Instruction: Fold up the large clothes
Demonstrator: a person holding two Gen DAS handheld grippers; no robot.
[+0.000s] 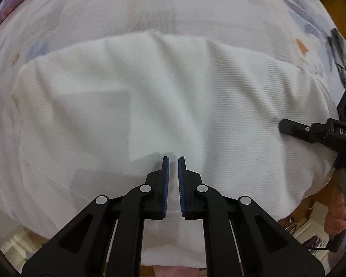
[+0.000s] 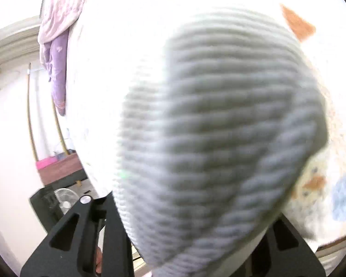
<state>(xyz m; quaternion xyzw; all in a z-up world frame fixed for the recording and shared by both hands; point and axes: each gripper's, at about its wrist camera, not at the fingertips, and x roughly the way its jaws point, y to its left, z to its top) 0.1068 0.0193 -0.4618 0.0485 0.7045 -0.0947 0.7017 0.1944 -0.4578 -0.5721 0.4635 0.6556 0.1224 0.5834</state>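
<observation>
While the white ribbed garment lies spread across the patterned bedsheet, let's sweep from the left. At the bed's left edge the sheet shows faint orange and blue prints, and the garment's left border sits folded in, with soft creases running toward its middle. Centre stage, the left gripper hovers right at the cloth near the bed's near edge, its blue pads almost together with a narrow slit between them and nothing pinched in there: empty, all but closed. Moving right, the right gripper reaches in over the garment's right side, a hand wrapped around its handle below. Its own camera is smothered by ribbed knit, which drapes straight over the fingers, so I cannot tell whether that tool is clamped on the cloth or merely buried under it.

How will this handle? My read: soft, light, limp, a stretchy rib that sags and bunches rather than holding a line. Grabbing mid-panel would only drag up a peak; the better hold looks like a hem or a corner on each side, lifted together so the fold lands flat.
</observation>
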